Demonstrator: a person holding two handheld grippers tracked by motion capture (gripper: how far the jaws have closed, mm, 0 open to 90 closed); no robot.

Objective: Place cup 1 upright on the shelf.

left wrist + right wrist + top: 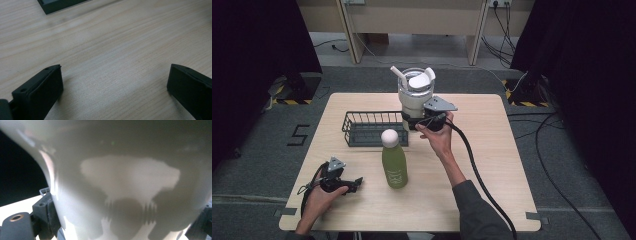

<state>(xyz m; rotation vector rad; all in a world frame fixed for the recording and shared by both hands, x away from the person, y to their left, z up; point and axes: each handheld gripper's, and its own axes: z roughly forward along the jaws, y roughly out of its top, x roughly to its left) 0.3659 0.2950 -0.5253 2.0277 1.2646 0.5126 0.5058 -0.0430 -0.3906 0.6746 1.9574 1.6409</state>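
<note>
Grip of the right gripper [421,121] was clamped low on the smooth, probably slippery, top-heavy white tumbler [414,97], while the left gripper [357,182] rested released.

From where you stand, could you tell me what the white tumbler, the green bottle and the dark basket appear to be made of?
The white tumbler looks like glossy coated metal or hard plastic: its wall mirrors shapes in the right gripper view; its lid looks like clear plastic. The green bottle seems matt painted metal or plastic with a smooth white cap. The dark basket is thin wire mesh, probably coated metal.
</note>
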